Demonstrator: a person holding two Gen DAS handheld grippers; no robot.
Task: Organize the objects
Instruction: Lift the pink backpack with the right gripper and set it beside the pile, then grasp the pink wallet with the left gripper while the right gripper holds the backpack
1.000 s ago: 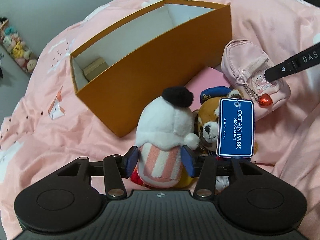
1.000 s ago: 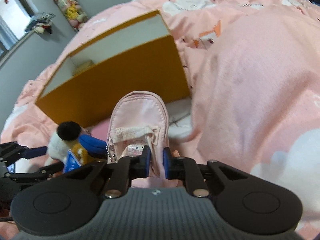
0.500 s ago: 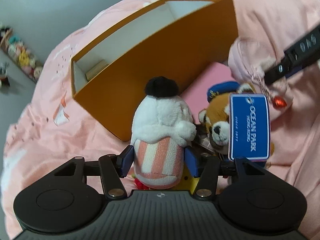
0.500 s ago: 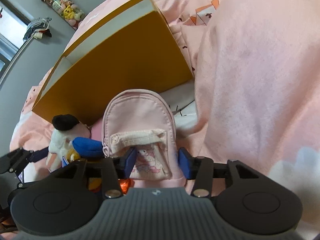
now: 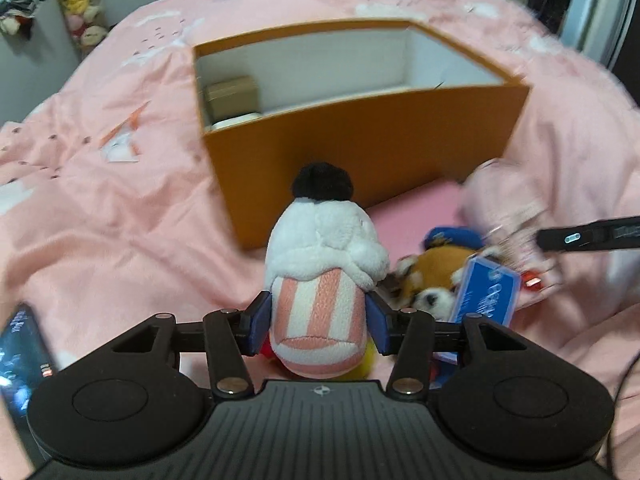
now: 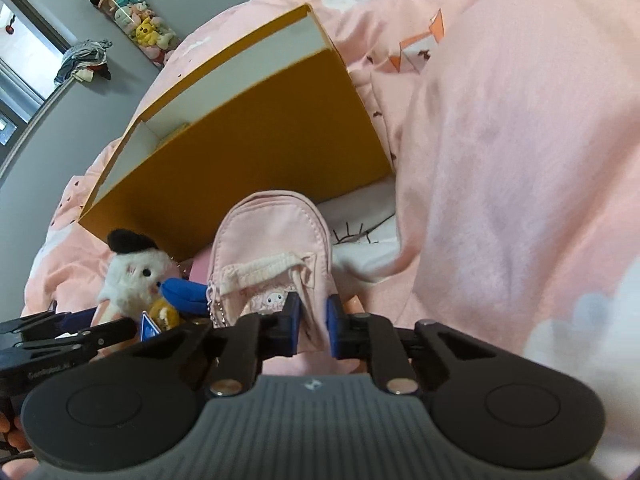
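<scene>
White plush [image 5: 320,256] upright, pink mini backpack [image 6: 272,256], red-panda plush [image 5: 436,276], beside open orange box [image 5: 360,136]

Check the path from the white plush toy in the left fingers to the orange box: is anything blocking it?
Nothing visible blocks it. The white plush toy sits between the closing left fingers, right in front of the orange box. Only the box's near wall must be cleared. Inside, a small carton fills the left end; the rest looks free.

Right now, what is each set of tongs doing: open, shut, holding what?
Left tongs: closing on the white plush toy with pink-striped body, pads against its sides.
Right tongs: closing, pinching the small pink fabric backpack.
</scene>
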